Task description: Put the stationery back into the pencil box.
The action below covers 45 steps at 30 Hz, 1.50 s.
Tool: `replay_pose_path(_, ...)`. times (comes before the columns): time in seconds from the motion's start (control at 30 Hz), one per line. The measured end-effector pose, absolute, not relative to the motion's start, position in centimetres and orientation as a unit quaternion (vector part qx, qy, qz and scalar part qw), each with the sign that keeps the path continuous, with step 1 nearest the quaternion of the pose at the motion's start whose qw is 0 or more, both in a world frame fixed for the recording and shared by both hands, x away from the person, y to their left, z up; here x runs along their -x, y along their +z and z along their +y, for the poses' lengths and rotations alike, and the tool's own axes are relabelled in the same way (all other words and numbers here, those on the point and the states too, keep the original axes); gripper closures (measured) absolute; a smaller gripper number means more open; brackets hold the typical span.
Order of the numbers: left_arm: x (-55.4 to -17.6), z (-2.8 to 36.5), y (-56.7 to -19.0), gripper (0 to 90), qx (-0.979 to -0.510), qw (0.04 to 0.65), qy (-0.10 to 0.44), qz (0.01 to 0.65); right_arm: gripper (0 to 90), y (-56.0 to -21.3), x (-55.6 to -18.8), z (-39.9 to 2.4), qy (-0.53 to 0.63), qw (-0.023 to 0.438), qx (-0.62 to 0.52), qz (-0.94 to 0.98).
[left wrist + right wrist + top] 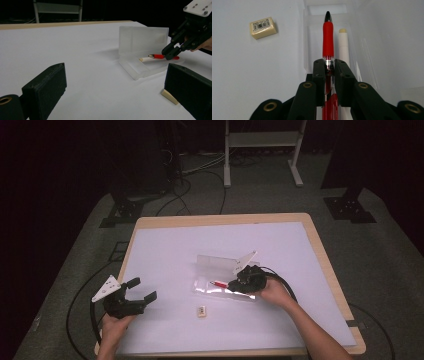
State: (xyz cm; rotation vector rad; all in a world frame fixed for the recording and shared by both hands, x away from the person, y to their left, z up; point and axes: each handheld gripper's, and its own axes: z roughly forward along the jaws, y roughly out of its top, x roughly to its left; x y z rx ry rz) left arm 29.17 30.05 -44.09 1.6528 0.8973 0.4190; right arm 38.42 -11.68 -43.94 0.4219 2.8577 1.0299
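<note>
The right gripper (328, 65) clamps a red pen (328, 40) over the open case (140, 45). The left gripper (141, 290) hangs wide open near an eraser (202, 311).

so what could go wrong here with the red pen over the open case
1. The right claw pinches the red pen on its narrow clear barrel, with most of the length sticking out ahead; it could pivot or slip as it is lowered.
2. A white pen already lies in the clear case, right beside the red one; the tip may land on it or nudge it.
3. The case's lid stands upright close behind the claw; a bump could shift the light case.
</note>
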Motion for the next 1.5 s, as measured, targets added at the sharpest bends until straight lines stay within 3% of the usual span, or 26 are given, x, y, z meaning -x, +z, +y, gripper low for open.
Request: replay_pose_path(1.5,-29.2,30.2,-44.1,3.6,-0.704,0.571,0.178,0.383,78.2,-45.8,-39.0,-11.3,0.323,0.020,-0.147,0.935)
